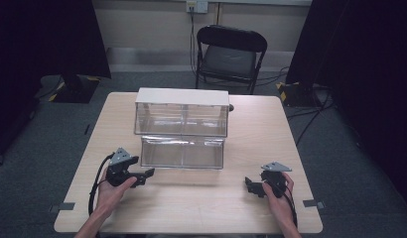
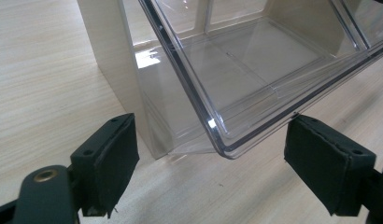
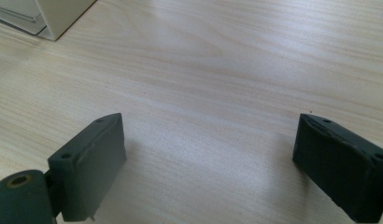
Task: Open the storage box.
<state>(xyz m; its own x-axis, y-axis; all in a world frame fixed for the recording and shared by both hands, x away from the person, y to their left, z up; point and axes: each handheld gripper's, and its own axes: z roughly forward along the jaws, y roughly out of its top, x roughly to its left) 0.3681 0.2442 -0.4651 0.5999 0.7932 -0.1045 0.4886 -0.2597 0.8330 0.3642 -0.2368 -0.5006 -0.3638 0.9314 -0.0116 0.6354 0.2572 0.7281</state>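
A clear plastic drawer cabinet (image 1: pixel 181 96) with a white top stands on the middle of the table. Its lower drawer (image 1: pixel 182 152) is pulled out toward me and looks empty. My left gripper (image 1: pixel 146 175) is held open just off the drawer's front left corner. In the left gripper view the drawer (image 2: pixel 255 60) juts out of the white cabinet wall (image 2: pixel 110 51), and its corner lies just ahead of the open gripper (image 2: pixel 217 161). My right gripper (image 1: pixel 250 186) hovers open over bare wood at the front right, apart from the drawer. Nothing is between the right gripper's (image 3: pixel 208 163) jaws.
The light wooden table (image 1: pixel 201 208) has free room in front of and beside the cabinet. A black folding chair (image 1: pixel 230 52) stands behind the far edge. A corner of the cabinet (image 3: pixel 59 14) shows at the upper left of the right gripper view.
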